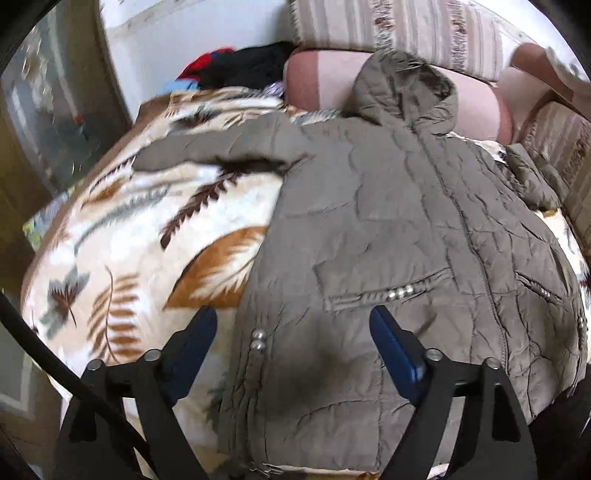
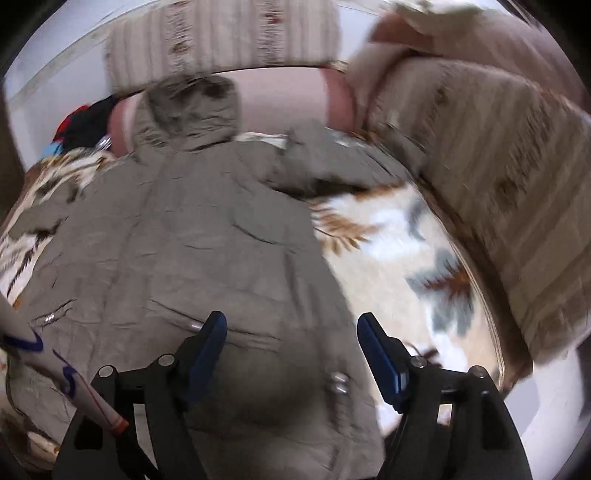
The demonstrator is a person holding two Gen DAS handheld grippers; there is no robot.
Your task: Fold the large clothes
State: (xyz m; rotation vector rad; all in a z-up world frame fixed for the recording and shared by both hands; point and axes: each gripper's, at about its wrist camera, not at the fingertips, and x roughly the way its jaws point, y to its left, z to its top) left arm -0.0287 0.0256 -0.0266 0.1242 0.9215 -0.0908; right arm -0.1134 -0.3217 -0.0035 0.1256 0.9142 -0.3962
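A grey-brown quilted hooded jacket [image 1: 406, 206] lies spread front-up on a leaf-patterned blanket [image 1: 140, 229], hood [image 1: 406, 85] toward the pillows, one sleeve [image 1: 207, 155] stretched left, the other bunched at right [image 1: 532, 181]. My left gripper [image 1: 293, 321] is open and empty, hovering above the jacket's lower left hem. In the right wrist view the jacket [image 2: 192, 229] fills the left and centre, its sleeve [image 2: 325, 166] lying toward the right. My right gripper [image 2: 291, 328] is open and empty above the jacket's lower right hem.
A pink pillow [image 1: 321, 81] and striped cushions [image 1: 417, 29] line the far side; a striped cushion [image 2: 491, 177] borders the right. A pile of dark and red clothes [image 1: 240, 66] sits far left. A person's sleeve [image 2: 55, 365] shows at the lower left.
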